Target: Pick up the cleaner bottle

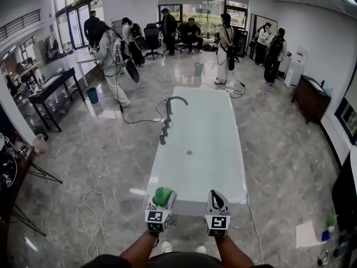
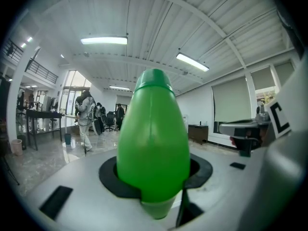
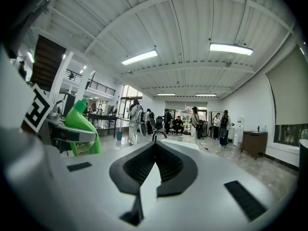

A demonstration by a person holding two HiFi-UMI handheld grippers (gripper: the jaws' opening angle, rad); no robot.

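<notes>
Green cleaner bottle (image 2: 153, 138) is pinched in the left gripper (image 1: 161, 201) by the white bathtub's (image 1: 195, 166) near end, while the right gripper (image 3: 154, 163) is pressed together, empty.

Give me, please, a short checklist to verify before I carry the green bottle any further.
1. Bottle sits between the left gripper jaws, gripped: ok.
2. Cap is on the bottle and points up: ok.
3. Grip is firm enough to carry: cannot tell.
4. Right gripper is empty, jaws together: ok.
5. Bathtub ahead has nothing loose lying in it: ok.
6. People stand far beyond the tub, out of the way: ok.
</notes>
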